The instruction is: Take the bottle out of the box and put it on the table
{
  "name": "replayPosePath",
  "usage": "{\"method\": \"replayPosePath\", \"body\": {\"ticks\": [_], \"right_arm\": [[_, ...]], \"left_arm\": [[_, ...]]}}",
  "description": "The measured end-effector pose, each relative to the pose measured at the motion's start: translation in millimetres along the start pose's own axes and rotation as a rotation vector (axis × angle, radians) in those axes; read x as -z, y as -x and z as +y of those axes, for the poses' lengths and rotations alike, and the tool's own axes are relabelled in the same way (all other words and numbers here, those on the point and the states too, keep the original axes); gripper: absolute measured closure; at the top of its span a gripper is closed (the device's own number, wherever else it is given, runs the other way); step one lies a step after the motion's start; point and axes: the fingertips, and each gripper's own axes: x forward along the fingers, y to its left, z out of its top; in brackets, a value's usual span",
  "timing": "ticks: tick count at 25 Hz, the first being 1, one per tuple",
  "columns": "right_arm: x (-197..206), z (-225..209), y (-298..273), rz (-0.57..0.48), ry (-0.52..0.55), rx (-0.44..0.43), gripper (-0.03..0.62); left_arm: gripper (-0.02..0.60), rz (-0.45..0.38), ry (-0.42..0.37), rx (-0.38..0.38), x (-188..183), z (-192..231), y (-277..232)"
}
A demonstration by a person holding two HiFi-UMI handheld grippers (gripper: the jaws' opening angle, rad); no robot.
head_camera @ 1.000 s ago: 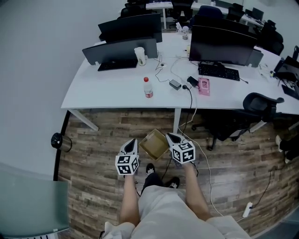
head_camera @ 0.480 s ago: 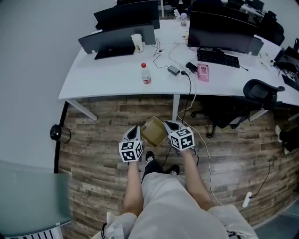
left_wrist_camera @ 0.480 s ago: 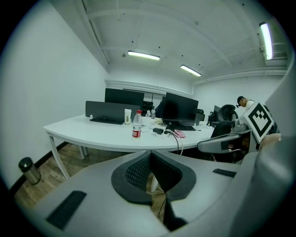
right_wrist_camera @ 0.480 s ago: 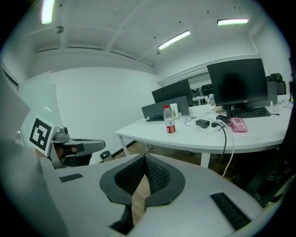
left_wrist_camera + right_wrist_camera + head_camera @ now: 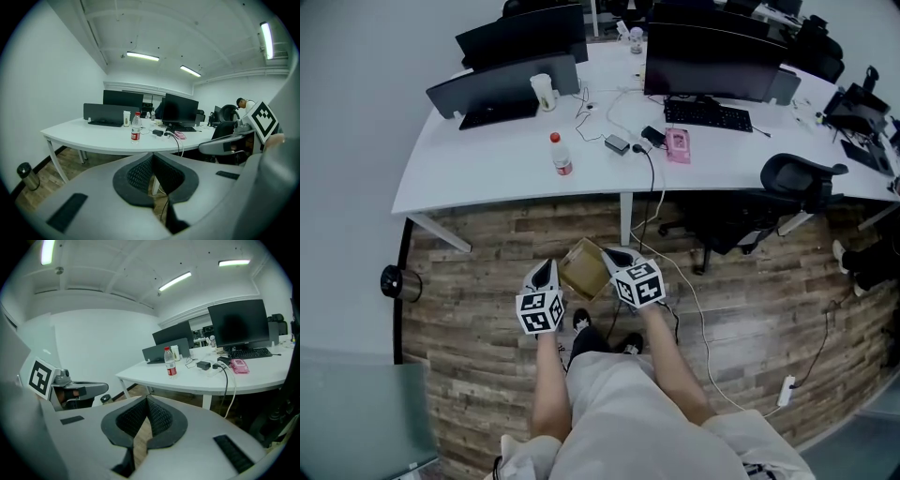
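Observation:
A clear bottle (image 5: 561,154) with a red cap and red label stands upright on the white table (image 5: 478,173), apart from both grippers. It also shows in the left gripper view, bottle (image 5: 135,127), and in the right gripper view, bottle (image 5: 169,361). An open cardboard box (image 5: 583,269) lies low over the wooden floor between the two grippers. My left gripper (image 5: 543,272) is just left of the box, shut and empty. My right gripper (image 5: 610,254) is at the box's right edge, its jaws together. I cannot tell whether it touches the box.
Monitors (image 5: 712,45), a keyboard (image 5: 707,113), a cup (image 5: 543,91), a pink item (image 5: 678,145) and cables crowd the table's back. An office chair (image 5: 792,178) stands on the right. A black cylinder (image 5: 391,281) stands on the floor at the left. A cable (image 5: 703,328) trails across the floor.
The head view has shifted, so the table and bottle now sit further left in the picture. Both grippers stay shut on either side of the box; the left one has edged slightly.

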Motion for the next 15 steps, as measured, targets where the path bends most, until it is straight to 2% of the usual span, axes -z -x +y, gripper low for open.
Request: {"method": "replayPosePath", "body": {"ticks": [15], "right_arm": [[-6.3, -0.9, -3.3, -0.013, -0.025, 0.002, 0.557]], "left_arm": [[0.568, -0.001, -0.006, 0.009, -3.9, 1.5, -0.3]]}}
